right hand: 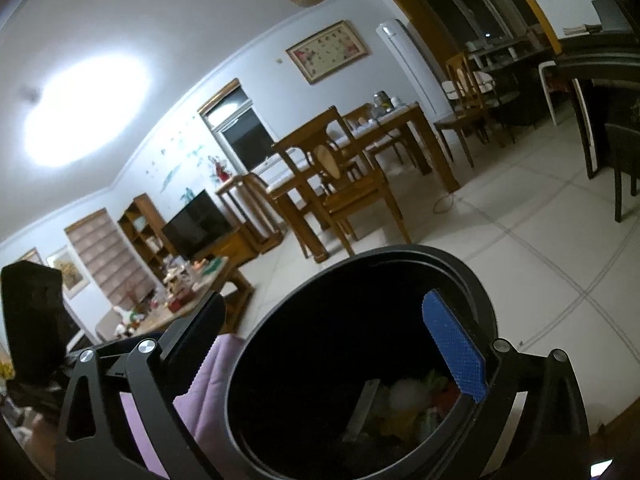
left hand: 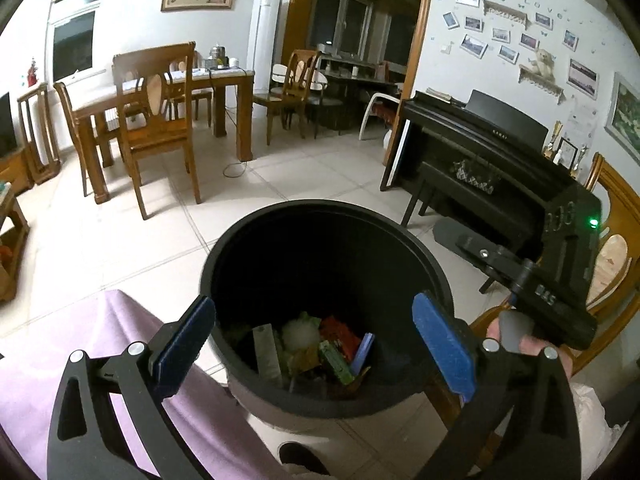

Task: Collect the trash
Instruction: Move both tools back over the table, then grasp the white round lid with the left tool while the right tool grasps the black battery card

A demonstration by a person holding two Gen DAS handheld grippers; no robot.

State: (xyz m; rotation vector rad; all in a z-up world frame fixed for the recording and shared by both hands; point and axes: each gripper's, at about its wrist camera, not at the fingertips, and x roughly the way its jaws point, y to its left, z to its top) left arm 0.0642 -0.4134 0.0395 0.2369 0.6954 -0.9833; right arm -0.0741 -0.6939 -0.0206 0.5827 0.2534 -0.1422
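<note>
A black round trash bin [left hand: 248,248] stands on the tiled floor, and it also shows in the right wrist view [right hand: 472,276]. Inside lies trash [left hand: 320,348]: a white crumpled ball, red and green wrappers, a grey strip. It shows blurred in the right wrist view [right hand: 404,404]. My left gripper [left hand: 316,344] is open and empty over the bin mouth. My right gripper [right hand: 328,344] is open and empty just above the bin. The right gripper's body [left hand: 552,280] shows at the right of the left wrist view.
A purple cloth [left hand: 92,340] lies left of the bin. A wooden chair [left hand: 612,264] stands right of the bin. A black piano [left hand: 480,152] is behind it. A dining table with chairs [left hand: 160,96] stands across the floor. A cluttered coffee table [right hand: 188,292] is at the left.
</note>
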